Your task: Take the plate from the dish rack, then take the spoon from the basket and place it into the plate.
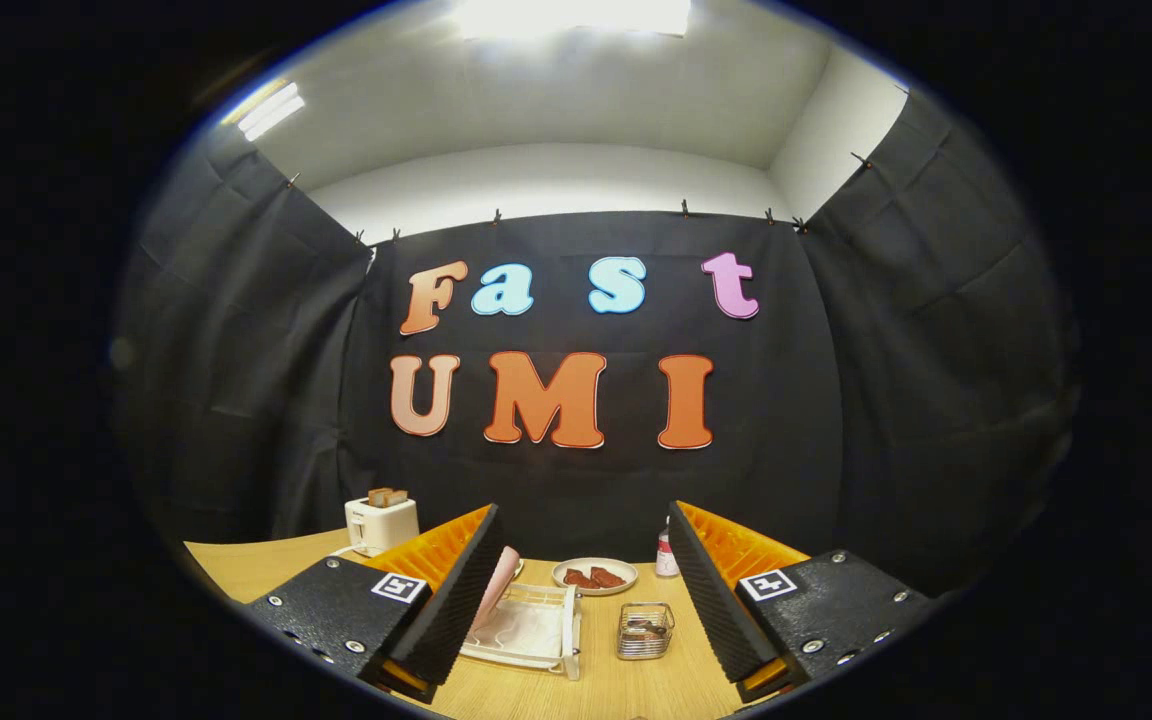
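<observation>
Booth table [266, 565] – gripper [581, 590] open, above rack [531, 630].

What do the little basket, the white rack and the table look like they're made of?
The basket looks like shiny metal wire mesh, see-through with bright glints. The dish rack seems white plastic or coated wire, smooth and matte; hard to tell which. The table looks like light wood or laminate, with a faint grain. The tool hangs open above them, holding nothing.
</observation>
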